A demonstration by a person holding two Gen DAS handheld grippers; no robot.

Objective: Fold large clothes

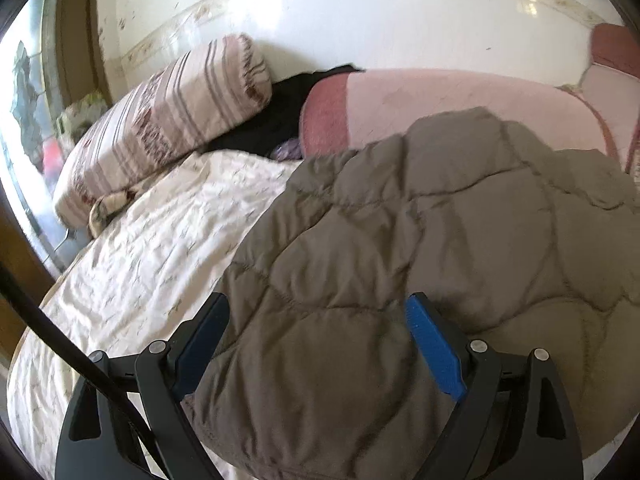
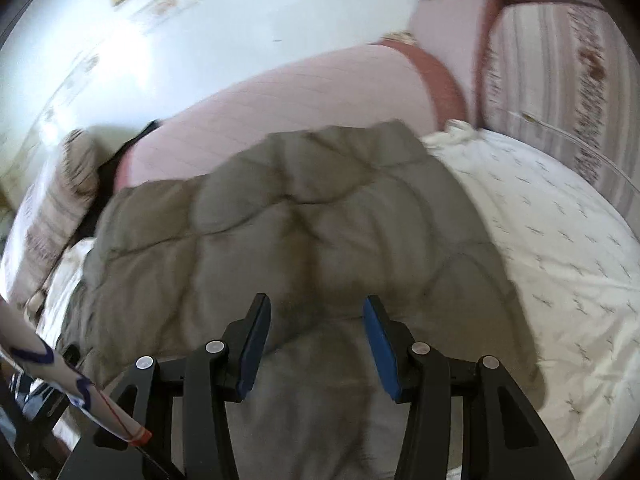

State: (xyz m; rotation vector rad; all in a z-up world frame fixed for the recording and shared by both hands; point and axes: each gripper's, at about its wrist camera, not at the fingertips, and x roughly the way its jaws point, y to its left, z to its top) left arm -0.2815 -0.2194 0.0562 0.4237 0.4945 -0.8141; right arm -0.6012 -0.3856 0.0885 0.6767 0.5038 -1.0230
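Left wrist: left gripper [image 1: 316, 344] spread wide around bulging edge of quilted grey-brown jacket [image 1: 440, 216] on bed [image 1: 152, 248]; whether pads pinch it, cannot tell. Puffy, stitched panels; crinkled white sheet beneath.

Right wrist: right gripper [image 2: 316, 344] half apart over jacket's near edge, probably readying fold; grip unclear. Matte padded fabric.

1. Quilted jacket [image 1: 420, 216], grey-brown, puffy, stitched in curved diamond panels.
2. Lies spread on the white bedsheet, bunched into soft folds.
3. Far edge rests against the pink blanket.
4. Near end is gathered into a thick bulge at the bottom of the left wrist view.
5. Right wrist view is blurred; seams are still legible.
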